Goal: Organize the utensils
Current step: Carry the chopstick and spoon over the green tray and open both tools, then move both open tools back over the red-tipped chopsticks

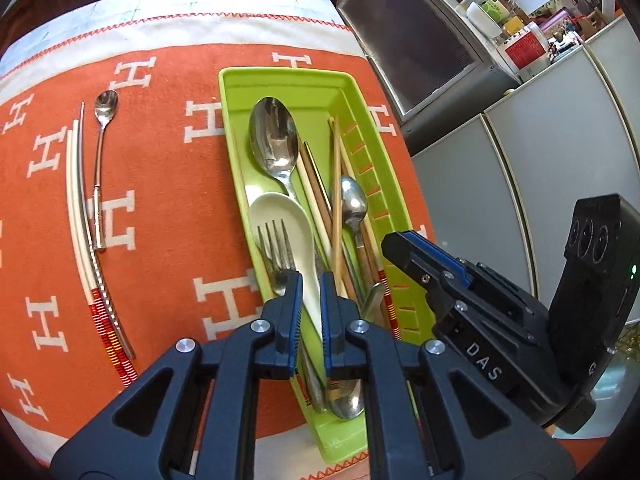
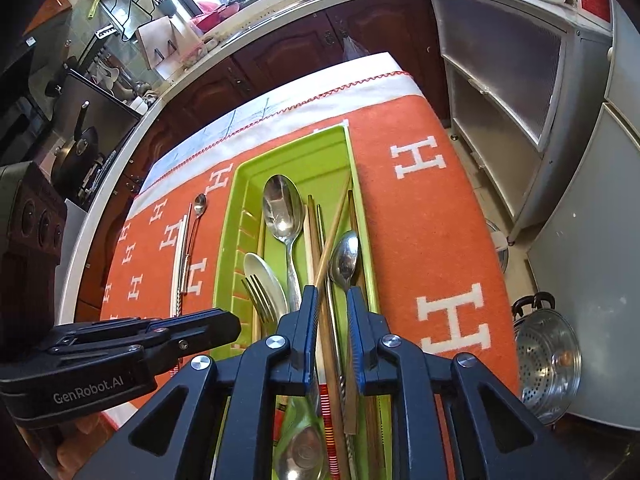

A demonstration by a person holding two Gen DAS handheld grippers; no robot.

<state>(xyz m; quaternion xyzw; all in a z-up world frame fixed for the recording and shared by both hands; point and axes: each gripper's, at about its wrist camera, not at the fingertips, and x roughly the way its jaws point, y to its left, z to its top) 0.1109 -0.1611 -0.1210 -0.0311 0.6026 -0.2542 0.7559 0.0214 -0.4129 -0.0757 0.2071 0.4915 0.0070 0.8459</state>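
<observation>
1. Utensils fill a green tray on an orange cloth; a small spoon and white chopsticks lie left of it.
2. Left gripper hangs nearly closed above a white spoon, holding nothing.
3. Right gripper stands slightly parted around chopsticks in the tray, not pinching them.

So the left tongs hang over the near end of a green tray, tips nearly together, with the white spoon's handle in the narrow gap between them. A fork sits just off the left tip. Further out lie a big metal spoon and wooden chopsticks. Way off left, on the orange cloth, are a thin spoon and white chopsticks. The right tongs hover close on the right.
</observation>
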